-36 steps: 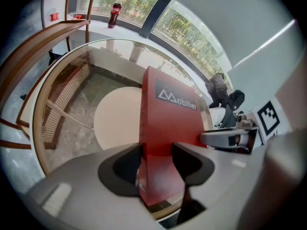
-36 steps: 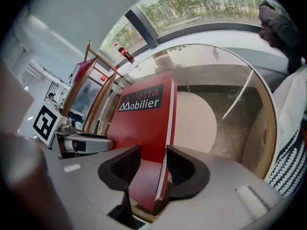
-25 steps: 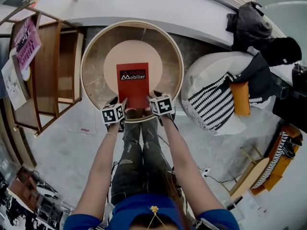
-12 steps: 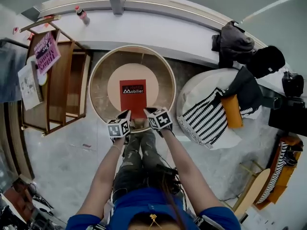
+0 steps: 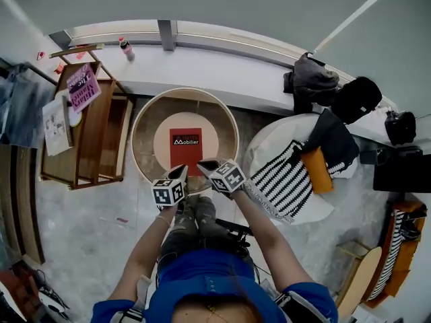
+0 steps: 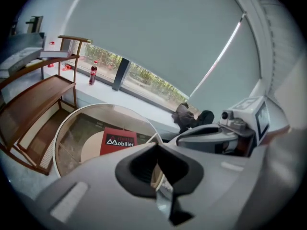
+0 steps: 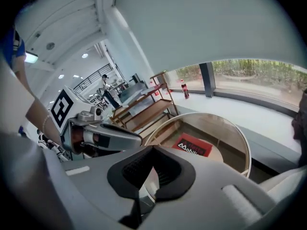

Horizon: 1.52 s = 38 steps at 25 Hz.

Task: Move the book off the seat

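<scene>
Left gripper [image 5: 181, 171] rose; shelf [image 5: 100, 140] beside seat [image 5: 144, 134].

Two tools [image 5: 183, 169] [image 5: 203, 164], one red book [image 5: 185, 147], one round chair [image 5: 139, 130], one bottle [image 5: 126, 48].

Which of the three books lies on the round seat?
The red book, flat in the middle of the seat; the pink book and the white book sit on the wooden rack.

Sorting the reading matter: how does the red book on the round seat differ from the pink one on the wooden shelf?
The red book lies on the seat; the pink book tops the shelf. The red book has white print on a black band; the pink book has dark print. Both lie cover up.
</scene>
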Tool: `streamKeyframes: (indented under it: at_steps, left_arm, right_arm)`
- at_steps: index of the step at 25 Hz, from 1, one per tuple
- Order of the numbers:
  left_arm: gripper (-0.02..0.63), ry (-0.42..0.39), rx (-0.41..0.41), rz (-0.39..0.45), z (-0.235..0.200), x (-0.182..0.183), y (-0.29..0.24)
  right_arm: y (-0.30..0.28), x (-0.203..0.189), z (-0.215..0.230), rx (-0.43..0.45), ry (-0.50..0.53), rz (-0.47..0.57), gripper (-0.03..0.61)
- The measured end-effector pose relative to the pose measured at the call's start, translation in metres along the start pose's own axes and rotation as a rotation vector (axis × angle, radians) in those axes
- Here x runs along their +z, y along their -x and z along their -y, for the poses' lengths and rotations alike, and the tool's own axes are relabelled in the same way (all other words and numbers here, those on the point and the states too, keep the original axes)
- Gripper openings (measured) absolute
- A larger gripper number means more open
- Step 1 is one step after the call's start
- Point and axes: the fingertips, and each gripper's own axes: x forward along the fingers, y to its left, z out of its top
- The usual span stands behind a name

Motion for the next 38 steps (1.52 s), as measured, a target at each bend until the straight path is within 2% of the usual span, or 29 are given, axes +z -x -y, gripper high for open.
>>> streamKeyframes:
  at_steps: [4, 9, 19, 25, 33, 38]
  left_arm:
    - [0.002, -0.024, -0.047, 0.078, 0.032, 0.024, 0.027]
    - [0.002, -0.085, -0.086, 0.187, 0.069, 0.061, 0.061]
    - [0.002, -0.208, -0.136, 0.373, 0.136, 0.111, 0.129]
    - [0.002, -0.251, -0.123, 0.448, 0.155, 0.129, 0.167]
    - [0.002, -0.242, -0.102, 0.520, 0.167, 0.146, 0.196]
    - [0.002, -0.308, -0.090, 0.546, 0.179, 0.152, 0.201]
  right_arm:
    - [0.039, 0.034, -0.030, 0.068, 0.079, 0.099, -0.002]
    - [0.088, 0.073, -0.057, 0.070, 0.183, 0.196, -0.002]
    - [0.165, 0.129, -0.091, -0.015, 0.274, 0.420, -0.002]
    - [0.213, 0.152, -0.110, -0.093, 0.337, 0.552, -0.002]
    - [0.242, 0.169, -0.131, -0.140, 0.384, 0.657, -0.001]
    - [0.252, 0.171, -0.136, -0.144, 0.362, 0.681, -0.002]
